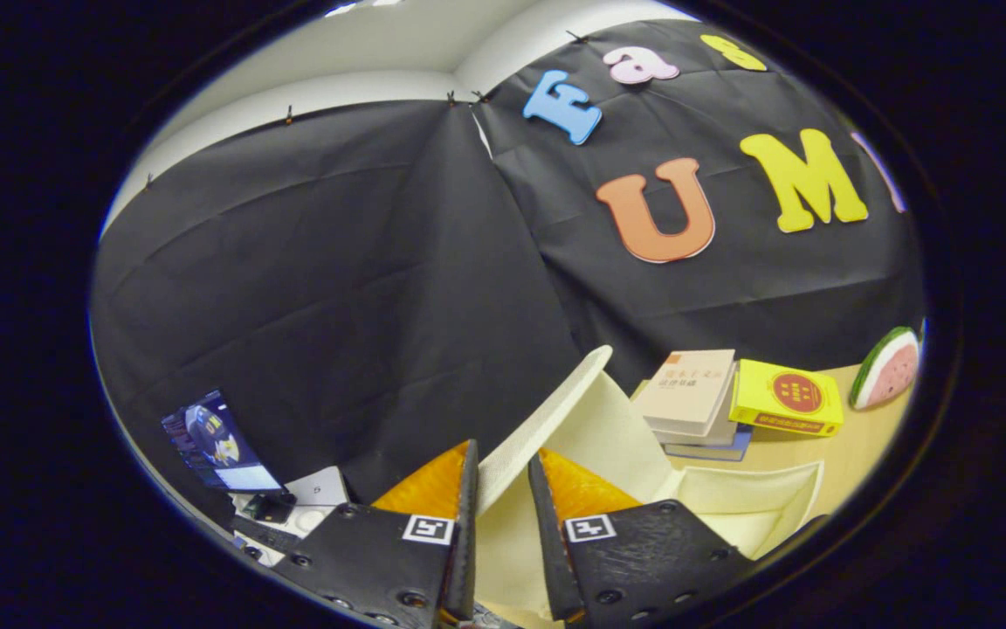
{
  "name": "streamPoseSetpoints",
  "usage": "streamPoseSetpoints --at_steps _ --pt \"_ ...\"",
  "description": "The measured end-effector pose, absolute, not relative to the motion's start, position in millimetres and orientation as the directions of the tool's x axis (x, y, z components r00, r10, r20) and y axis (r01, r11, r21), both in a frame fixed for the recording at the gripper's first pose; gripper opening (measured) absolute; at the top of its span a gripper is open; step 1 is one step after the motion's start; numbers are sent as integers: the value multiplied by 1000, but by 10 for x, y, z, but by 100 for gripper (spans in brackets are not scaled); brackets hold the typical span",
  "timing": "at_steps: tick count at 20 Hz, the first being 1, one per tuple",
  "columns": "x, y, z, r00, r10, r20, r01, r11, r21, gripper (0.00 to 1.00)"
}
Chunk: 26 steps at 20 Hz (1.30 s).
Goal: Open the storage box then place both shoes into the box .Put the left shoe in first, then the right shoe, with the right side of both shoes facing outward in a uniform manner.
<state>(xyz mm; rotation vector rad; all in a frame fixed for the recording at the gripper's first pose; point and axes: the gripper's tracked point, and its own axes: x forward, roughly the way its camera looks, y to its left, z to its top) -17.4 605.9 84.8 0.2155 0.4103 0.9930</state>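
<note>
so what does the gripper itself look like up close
The gripper has two flat black textured plates studded with round screws, each carrying a small square black-and-white marker. From each plate a wedge-shaped finger tapers forward, with a thin ribbed strip along its inner edge. No cables show.

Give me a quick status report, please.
Gripper shut on lid of storage box, raised. Box open. Books just beyond.

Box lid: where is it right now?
In the gripper view the cream lid stands raised, its edge between the gripper fingers, which look closed on it. The open storage box lies just beyond, the stacked books behind it.
</note>
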Motion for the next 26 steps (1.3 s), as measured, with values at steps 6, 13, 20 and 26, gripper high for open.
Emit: streamPoseSetpoints --at_steps 6,13,20,26 --pt "-427 6532 668 426 864 -270 -838 489 241 86" --pt "-381 6375 721 486 849 -205 -834 521 179 95" --pt "17 5300 653 594 773 -223 -745 633 211 96" --pt "328 3864 815 755 642 -137 -637 767 78 95"
